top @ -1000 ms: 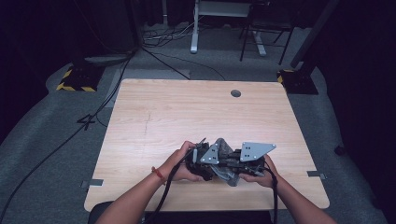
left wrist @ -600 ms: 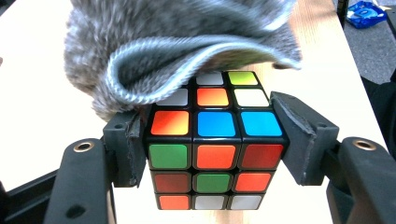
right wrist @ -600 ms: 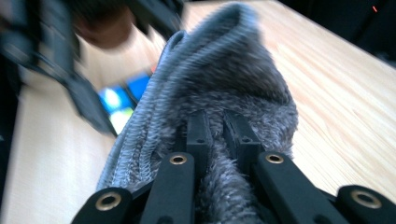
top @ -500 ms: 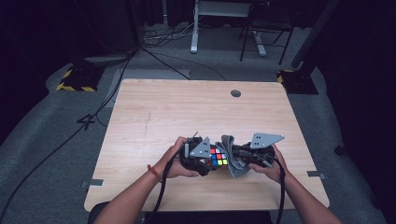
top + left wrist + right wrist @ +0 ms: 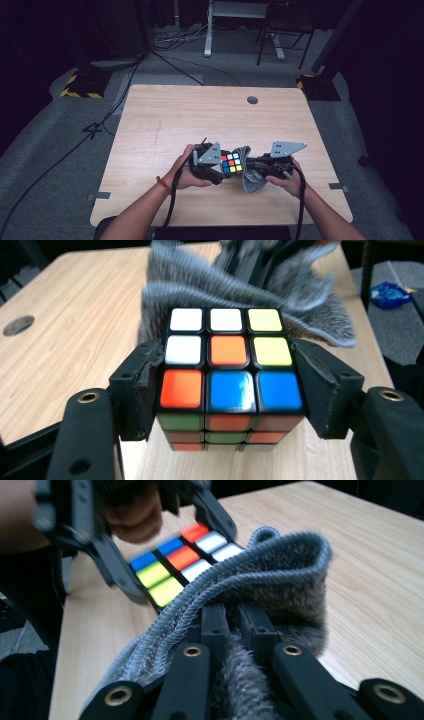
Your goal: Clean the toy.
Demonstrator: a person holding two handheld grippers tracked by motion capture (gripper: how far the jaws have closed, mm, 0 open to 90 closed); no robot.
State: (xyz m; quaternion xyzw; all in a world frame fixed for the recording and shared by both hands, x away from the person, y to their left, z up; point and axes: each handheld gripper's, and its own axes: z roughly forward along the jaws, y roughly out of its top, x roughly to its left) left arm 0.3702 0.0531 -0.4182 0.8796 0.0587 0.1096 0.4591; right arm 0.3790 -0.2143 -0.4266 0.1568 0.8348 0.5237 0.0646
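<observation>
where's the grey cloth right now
In the high view the grey fuzzy cloth sits near the table's front edge, pinched in the right tool, just right of the multicoloured puzzle cube clamped by the left tool.

Your light wooden table fills mid-frame on grey carpet; its round cable hole sits upper right of centre.

a dim lab: lone wooden table, grey carpet, floor cables, hazard-striped stand bases.
</observation>
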